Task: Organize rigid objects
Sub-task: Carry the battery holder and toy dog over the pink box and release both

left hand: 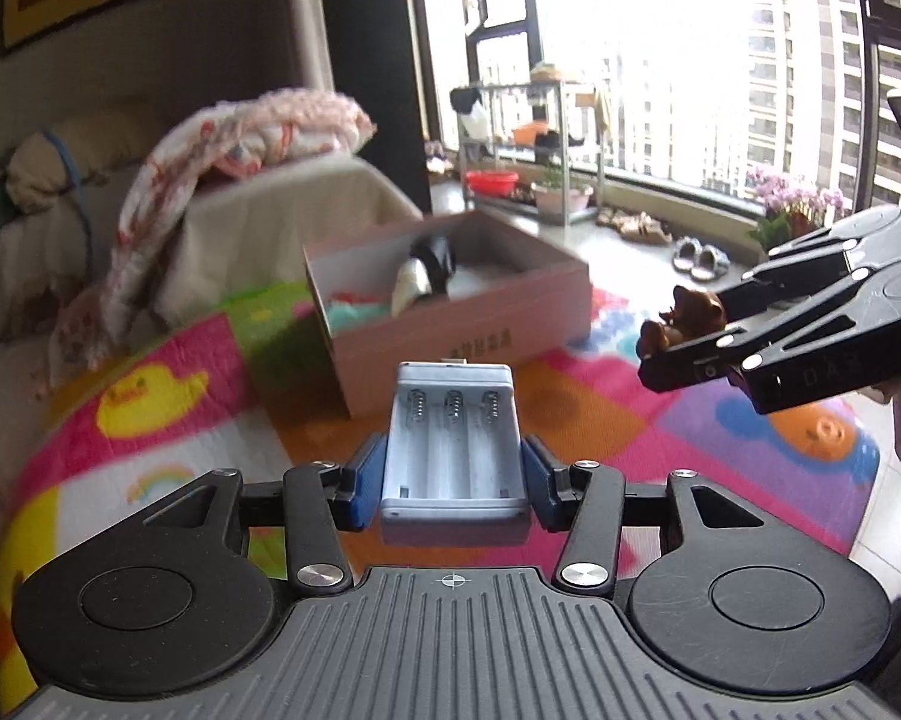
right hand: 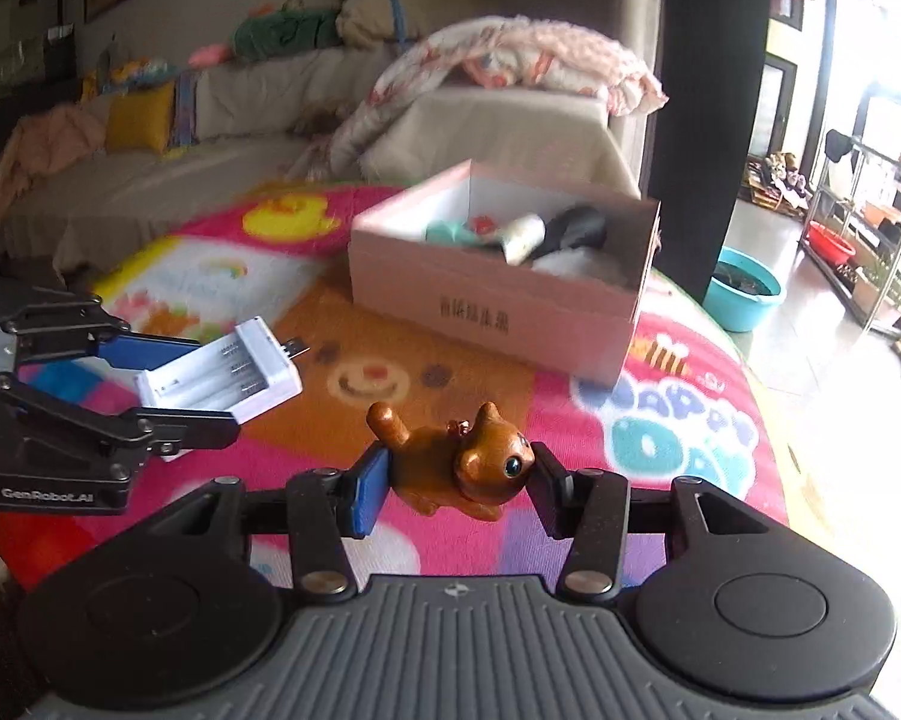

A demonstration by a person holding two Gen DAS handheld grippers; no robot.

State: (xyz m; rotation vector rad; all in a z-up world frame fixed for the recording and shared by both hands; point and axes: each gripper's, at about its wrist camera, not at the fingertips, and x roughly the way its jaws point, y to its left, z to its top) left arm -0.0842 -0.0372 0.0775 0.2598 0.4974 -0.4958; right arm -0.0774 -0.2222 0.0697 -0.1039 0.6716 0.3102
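The left tongs (left hand: 453,474) are clamped on a pale grey-white plastic battery charger (left hand: 453,450), their blue pads pressing its two long sides. The charger's open face points up, showing three empty bays with coil springs at the far end, and it is held clear above the bright patchwork play mat (left hand: 168,396) printed with ducks and a rainbow. In the right wrist view the same charger (right hand: 222,369) hangs at the left, gripped by the left tongs (right hand: 168,384), with a small metal plug sticking out of its far end.

The right tongs (right hand: 456,480) are closed on a small glossy brown cat figurine (right hand: 456,459), which lies on its side between the pads, one paw raised and a dark eye facing the camera. From the left wrist camera the figurine (left hand: 684,318) shows at the tip of the right tongs (left hand: 690,336), over the mat.

Beyond both tongs, well apart from them, a pink rectangular cardboard box (left hand: 468,336) stands open on the mat. Inside it lie a teal item, a white cylinder and a black object; what they are cannot be told. A beige sofa (right hand: 150,180) draped with a floral blanket (right hand: 510,60) runs behind the box.
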